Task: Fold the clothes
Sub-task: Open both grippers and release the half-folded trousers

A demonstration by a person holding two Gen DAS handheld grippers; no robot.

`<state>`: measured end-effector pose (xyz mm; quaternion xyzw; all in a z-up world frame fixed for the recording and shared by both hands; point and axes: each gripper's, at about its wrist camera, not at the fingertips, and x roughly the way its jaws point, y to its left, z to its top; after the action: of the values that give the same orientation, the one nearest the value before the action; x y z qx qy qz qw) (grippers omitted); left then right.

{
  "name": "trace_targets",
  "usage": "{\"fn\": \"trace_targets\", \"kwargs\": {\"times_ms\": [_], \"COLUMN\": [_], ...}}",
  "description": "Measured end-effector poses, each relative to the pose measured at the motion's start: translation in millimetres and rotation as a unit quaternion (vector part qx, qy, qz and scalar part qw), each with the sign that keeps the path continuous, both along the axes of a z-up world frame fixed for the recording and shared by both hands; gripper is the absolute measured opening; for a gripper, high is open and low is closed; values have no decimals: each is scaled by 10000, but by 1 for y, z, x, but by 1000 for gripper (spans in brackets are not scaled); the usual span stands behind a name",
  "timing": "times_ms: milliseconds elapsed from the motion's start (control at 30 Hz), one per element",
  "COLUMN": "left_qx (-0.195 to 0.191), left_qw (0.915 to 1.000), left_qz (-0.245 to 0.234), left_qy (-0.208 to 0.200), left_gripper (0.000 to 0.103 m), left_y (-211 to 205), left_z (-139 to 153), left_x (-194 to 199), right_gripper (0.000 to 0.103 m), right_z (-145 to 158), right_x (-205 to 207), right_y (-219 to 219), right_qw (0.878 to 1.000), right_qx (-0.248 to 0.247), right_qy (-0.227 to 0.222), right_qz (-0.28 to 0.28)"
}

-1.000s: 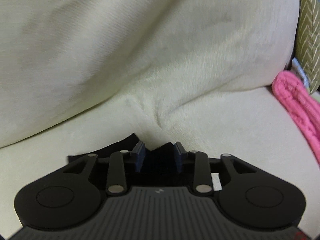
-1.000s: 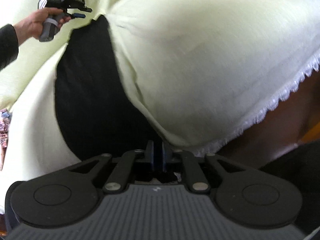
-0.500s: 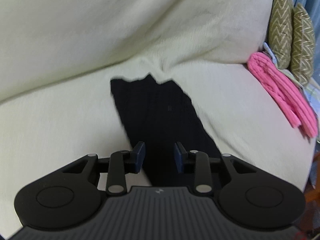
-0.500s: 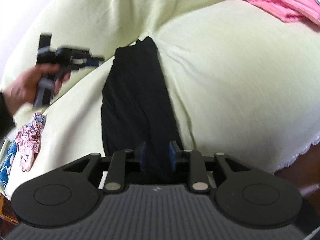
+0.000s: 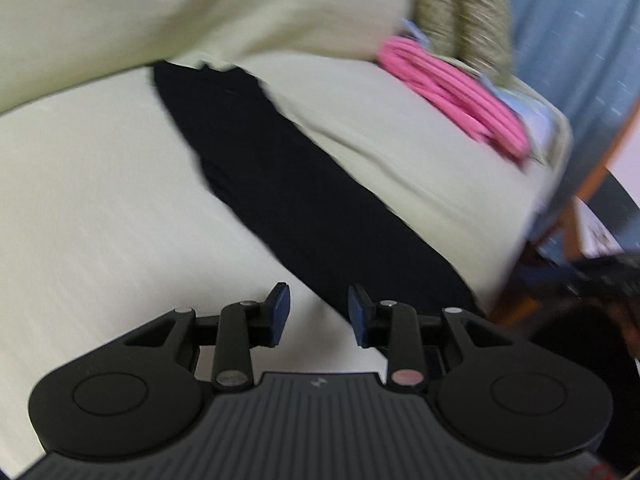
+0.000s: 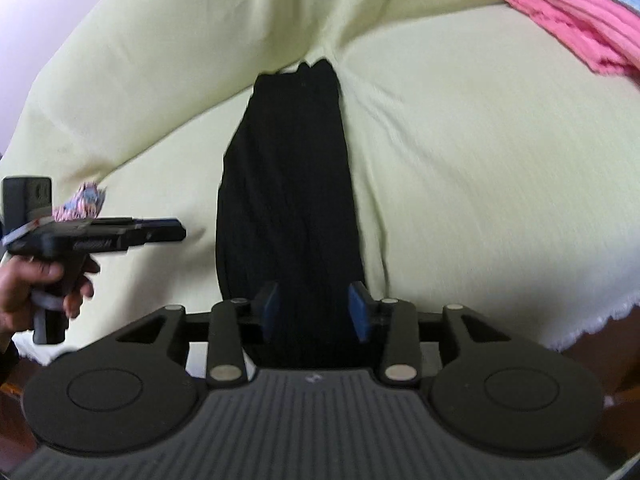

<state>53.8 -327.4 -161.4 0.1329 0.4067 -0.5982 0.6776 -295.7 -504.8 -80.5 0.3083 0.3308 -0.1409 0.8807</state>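
Note:
A black garment (image 5: 288, 184) lies folded into a long narrow strip on the cream sofa seat (image 5: 100, 208), running from the back crease to the front edge. My left gripper (image 5: 319, 300) hovers over the seat by the strip's near left edge; its jaws are opening a little and nothing is between them. My right gripper (image 6: 314, 300) is over the near end of the black garment (image 6: 288, 184). Its jaws are opening, and the cloth lies below them without the pads pressing on it. In the right wrist view a hand (image 6: 40, 280) holds the left gripper (image 6: 176, 234) at the left.
A folded pink garment (image 5: 452, 96) lies at the seat's far right, with olive patterned cushions (image 5: 460, 12) behind it. A small patterned cloth (image 6: 82, 202) lies at the left of the seat. The cover's lace-trimmed front edge (image 6: 580, 328) drops off at the right.
My left gripper has drawn back from the sofa's back crease toward the front edge, leaving the garment's far end lying flat. My right gripper has opened, let go of the near end and risen.

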Motion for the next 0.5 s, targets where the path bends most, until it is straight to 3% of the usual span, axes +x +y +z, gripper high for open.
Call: {"fn": "trace_targets", "kwargs": {"times_ms": [233,300,500], "left_qx": [423,507,477], "left_qw": [9962,9963,9979], "left_qz": [-371,-345,-46], "left_qy": [666,601,446], "left_gripper": [44,52,53], "left_y": [4,-2,-10], "left_z": [-43,-56,-80], "left_x": [-97,-111,-128], "right_gripper": [38,38,38], "right_z": [-28,-34,-42], "right_x": [-45,-51,-53], "right_y": [3,-1,-18], "right_qw": [9991,9989,9989], "right_qx": [424,464,464], "right_qy": [40,51,-4], "right_qz": [17,33,103]}}
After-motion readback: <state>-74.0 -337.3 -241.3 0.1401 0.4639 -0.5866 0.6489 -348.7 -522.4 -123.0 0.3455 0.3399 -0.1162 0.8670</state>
